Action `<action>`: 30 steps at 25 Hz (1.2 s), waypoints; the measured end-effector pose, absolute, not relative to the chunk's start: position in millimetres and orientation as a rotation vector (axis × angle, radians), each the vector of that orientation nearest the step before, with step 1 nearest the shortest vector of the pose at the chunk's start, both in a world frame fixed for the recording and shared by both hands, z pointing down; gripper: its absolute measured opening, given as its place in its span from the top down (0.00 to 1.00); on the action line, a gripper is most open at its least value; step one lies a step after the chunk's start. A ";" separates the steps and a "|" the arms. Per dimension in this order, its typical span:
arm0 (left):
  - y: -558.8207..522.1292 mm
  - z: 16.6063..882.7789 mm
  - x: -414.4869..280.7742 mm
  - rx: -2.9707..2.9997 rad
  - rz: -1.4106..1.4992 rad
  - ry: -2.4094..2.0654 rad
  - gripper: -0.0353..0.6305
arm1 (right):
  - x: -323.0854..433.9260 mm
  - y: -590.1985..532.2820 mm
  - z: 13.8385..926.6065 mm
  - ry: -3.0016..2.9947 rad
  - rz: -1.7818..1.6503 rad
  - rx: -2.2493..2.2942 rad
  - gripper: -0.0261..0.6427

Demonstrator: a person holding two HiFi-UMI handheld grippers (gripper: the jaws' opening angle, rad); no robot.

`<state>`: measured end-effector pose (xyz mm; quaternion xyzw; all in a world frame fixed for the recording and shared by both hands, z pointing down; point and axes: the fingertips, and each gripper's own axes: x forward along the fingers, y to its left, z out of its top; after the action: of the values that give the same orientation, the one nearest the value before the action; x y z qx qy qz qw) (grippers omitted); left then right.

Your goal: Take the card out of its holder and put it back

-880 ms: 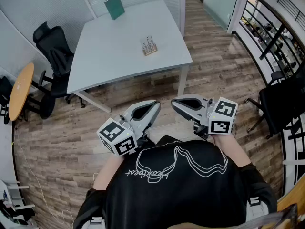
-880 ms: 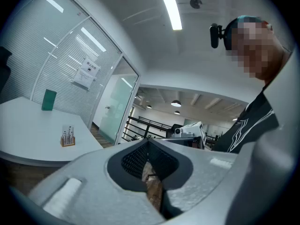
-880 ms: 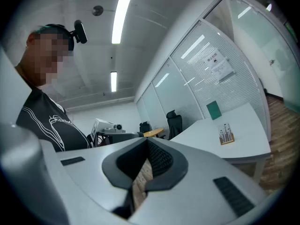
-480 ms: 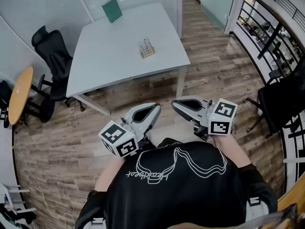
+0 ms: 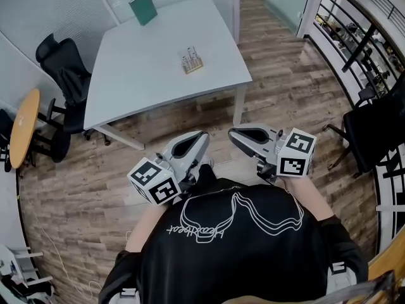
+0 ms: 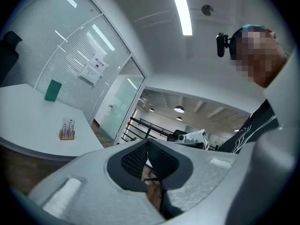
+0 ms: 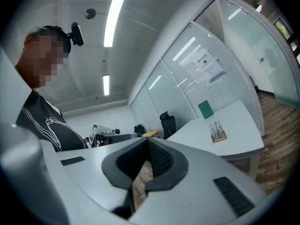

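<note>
Jaws of the left gripper [image 5: 201, 135] are squeezed tight together, with nothing between them. The right gripper [image 5: 233, 133] is closed too, and it holds nothing. Both point level, close in front of the person's black shirt [image 5: 234, 246]. The hands are hidden behind the two marker cubes.

Far from both grippers, one small wooden card holder [image 5: 192, 61] stands on the white table [image 5: 139, 75]. Its cards are too small to count. One green thing [image 5: 143, 8] stands at the table's far edge; I cannot tell what it is.

Two black chairs show: one [image 5: 60, 68] by the table and one [image 5: 373, 132] at the right, partly cut off. One round wooden table [image 5: 24, 128] is at the left. The floor [image 5: 285, 94] is wood, and the walls are glass.
</note>
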<state>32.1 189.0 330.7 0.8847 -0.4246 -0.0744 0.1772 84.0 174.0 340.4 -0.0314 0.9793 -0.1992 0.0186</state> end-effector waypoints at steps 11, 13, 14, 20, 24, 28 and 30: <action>90.6 347.4 8.8 2.504 -0.173 -1.170 0.93 | 68.6 82.8 357.8 3.022 -0.705 -0.208 0.95; 67.4 351.6 -0.9 2.512 -0.146 -1.165 0.93 | 58.3 60.0 362.1 3.018 -0.730 -0.228 0.95; 55.5 354.0 -6.7 2.512 -0.133 -1.164 0.93 | 52.4 48.4 364.1 3.016 -0.741 -0.237 0.95; -12.4 364.1 -48.7 2.507 -0.077 -1.176 0.93 | 13.0 -14.7 371.1 3.006 -0.797 -0.266 0.95; -49.1 375.3 -79.2 2.487 -0.054 -1.183 0.93 | -12.6 -50.7 377.5 3.012 -0.826 -0.290 0.95; -76.3 389.6 -106.6 2.476 -0.033 -1.173 0.92 | -34.7 -77.4 382.4 3.014 -0.867 -0.310 0.95; -89.7 398.2 -120.8 2.468 -0.017 -1.174 0.92 | -43.9 -89.0 383.8 3.019 -0.878 -0.320 0.95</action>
<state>-120.8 -89.7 398.2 0.8843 -0.4207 -0.0062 0.2027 -43.9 -89.0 383.8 -0.1013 0.9552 -0.2779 -0.0093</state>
